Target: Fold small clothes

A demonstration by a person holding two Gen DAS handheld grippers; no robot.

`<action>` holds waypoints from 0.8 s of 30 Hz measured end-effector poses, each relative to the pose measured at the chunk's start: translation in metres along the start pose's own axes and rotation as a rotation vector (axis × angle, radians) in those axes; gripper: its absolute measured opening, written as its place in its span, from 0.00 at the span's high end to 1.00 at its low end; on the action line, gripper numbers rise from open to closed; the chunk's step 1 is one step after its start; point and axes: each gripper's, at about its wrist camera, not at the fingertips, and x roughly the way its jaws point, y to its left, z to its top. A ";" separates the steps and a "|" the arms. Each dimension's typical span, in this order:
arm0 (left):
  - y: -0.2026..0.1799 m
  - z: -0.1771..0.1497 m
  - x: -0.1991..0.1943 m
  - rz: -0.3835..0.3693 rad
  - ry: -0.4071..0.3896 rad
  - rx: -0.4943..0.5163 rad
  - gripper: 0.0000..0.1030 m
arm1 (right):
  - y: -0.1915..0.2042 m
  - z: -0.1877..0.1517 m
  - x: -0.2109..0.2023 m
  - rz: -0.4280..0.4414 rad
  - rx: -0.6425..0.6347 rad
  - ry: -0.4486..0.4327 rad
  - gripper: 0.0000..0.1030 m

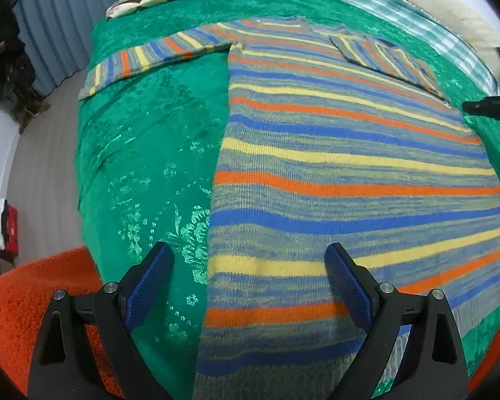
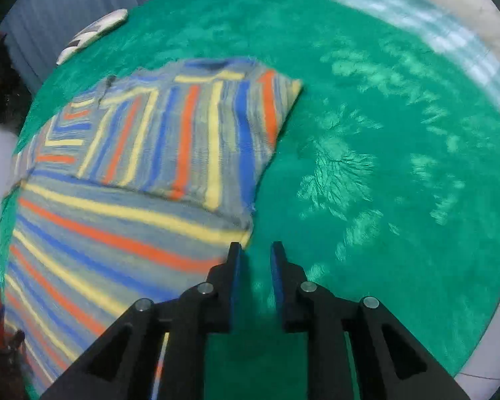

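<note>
Here the largest thing is a green plush bedspread [image 1: 143,153] with a shiny pressed flower pattern, which covers the bed and looks soft and a little crushed in places. On it lies the striped knitted sweater [image 1: 333,166], flat and wide, with bands of orange, yellow and blue over a grey-blue mixed knit; the stitch rows are clear to see near the camera. Its left sleeve [image 1: 150,56] stretches straight out over the bedspread, and its right sleeve [image 1: 386,56] is folded in over the chest, so its stripes run across those of the body. At the far side of the bed lies a checked green and white cloth [image 1: 400,10], and a flat cream pillow [image 1: 146,0] with dark shapes rests near the far left corner, well apart from the sweater. An orange fuzzy fabric [image 1: 33,306] shows at the near left edge of the bed. Behind the bed hangs a grey pleated curtain [image 1: 56,26]. The left gripper [image 1: 248,260] is wide open above the lower left edge of the sweater and holds nothing. The right gripper [image 2: 255,250] has its blue ribbed pads only a little apart, with green bedspread visible between them, just beside the right edge of the sweater, and it grips nothing.
</note>
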 end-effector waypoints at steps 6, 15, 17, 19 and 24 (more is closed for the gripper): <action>-0.012 -0.005 0.006 -0.015 0.048 0.050 0.03 | 0.066 -0.080 -0.031 0.178 -0.110 0.115 0.66; -0.008 -0.014 -0.006 -0.005 0.039 0.060 0.02 | 0.079 -0.149 -0.088 0.113 -0.053 -0.025 0.56; -0.010 -0.015 -0.009 -0.002 0.029 0.066 0.02 | 0.093 -0.145 -0.097 0.100 -0.056 -0.072 0.50; -0.015 -0.015 -0.015 -0.006 0.012 0.082 0.02 | 0.107 -0.147 -0.100 0.063 -0.059 -0.107 0.48; -0.034 -0.020 -0.013 -0.008 0.031 0.148 0.02 | 0.126 -0.162 -0.058 -0.022 -0.087 -0.006 0.38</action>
